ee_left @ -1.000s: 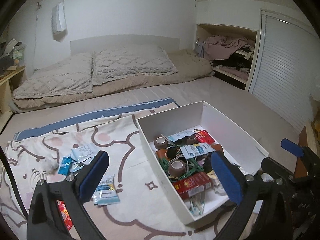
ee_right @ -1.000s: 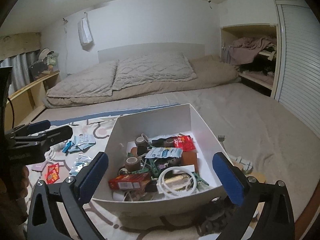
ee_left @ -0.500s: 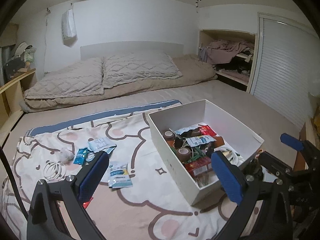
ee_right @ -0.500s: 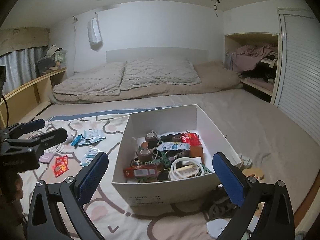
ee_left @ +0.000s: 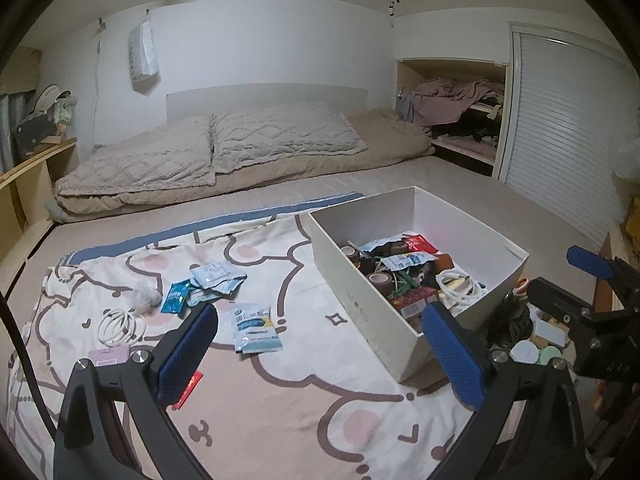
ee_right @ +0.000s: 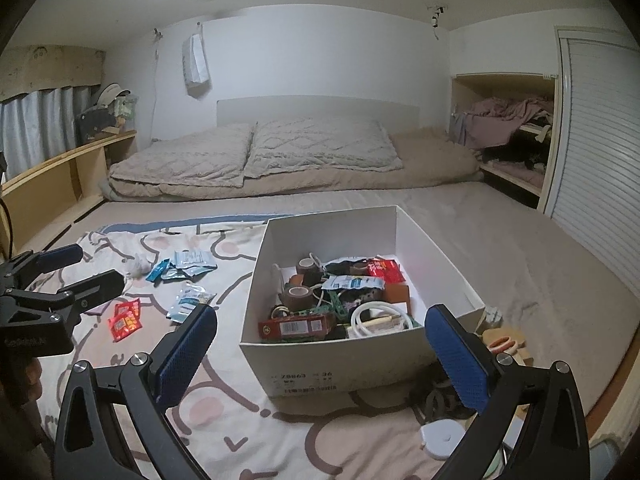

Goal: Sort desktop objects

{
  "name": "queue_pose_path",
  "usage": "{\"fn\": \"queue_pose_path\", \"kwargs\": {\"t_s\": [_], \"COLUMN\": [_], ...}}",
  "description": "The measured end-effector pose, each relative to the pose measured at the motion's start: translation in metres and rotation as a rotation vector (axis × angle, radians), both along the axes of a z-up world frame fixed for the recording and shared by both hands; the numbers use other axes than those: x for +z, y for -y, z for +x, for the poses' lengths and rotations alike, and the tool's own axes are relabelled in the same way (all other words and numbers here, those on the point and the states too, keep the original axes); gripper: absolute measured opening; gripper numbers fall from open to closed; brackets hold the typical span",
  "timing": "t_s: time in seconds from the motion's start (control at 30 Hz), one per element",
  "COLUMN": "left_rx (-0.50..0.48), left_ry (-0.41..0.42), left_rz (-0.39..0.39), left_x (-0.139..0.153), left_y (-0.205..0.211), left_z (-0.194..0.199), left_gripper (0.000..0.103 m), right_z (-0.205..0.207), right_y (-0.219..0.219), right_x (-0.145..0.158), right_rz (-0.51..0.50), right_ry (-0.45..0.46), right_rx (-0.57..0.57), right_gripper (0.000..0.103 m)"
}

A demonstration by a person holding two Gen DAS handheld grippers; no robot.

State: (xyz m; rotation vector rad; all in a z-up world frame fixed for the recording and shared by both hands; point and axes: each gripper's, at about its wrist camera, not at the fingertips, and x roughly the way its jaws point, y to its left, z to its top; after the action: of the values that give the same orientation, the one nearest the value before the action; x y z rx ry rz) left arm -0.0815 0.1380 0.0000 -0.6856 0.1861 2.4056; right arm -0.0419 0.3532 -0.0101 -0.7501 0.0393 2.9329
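A white box point(ee_left: 372, 292) point(ee_right: 340, 364) stands on a patterned sheet on the bed, holding tape rolls, a red packet, green clips and a white cable coil point(ee_right: 378, 318). Left of it lie loose sachets point(ee_left: 256, 326) point(ee_right: 188, 302), blue packets point(ee_left: 176, 296), a white cable coil point(ee_left: 120, 326) and red packets point(ee_right: 126, 318). My left gripper point(ee_left: 320, 352) is open and empty, above the sheet near the box's front corner. My right gripper point(ee_right: 320, 352) is open and empty, in front of the box.
Small items lie to the right of the box: round lids point(ee_left: 524, 352), scissors with orange handles point(ee_right: 502, 342) and a dark strap point(ee_right: 436, 400). Pillows and a folded duvet point(ee_right: 280, 160) lie at the bed's head. A shelf point(ee_right: 68, 168) runs along the left wall.
Both grippers have pulled back and up from the box, so it looks smaller and more of the sheet shows. Both stay open and empty.
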Motion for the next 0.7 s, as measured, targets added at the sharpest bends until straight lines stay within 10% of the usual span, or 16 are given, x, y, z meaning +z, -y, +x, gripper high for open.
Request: {"fn": "queue_pose_path", "kwargs": {"t_s": [0.7], "left_rx": [-0.019], "left_ry": [0.005], "left_rz": [0.016], "left_x": [-0.010], "left_y": [0.016], "left_z": [0.014], "left_gripper": [0.103], "right_z": [0.016], "right_y": [0.001], "right_x": [-0.014], "right_rz": [-0.039], "right_ry": [-0.009], "right_rx": [-0.028], "right_gripper": [0.103]}}
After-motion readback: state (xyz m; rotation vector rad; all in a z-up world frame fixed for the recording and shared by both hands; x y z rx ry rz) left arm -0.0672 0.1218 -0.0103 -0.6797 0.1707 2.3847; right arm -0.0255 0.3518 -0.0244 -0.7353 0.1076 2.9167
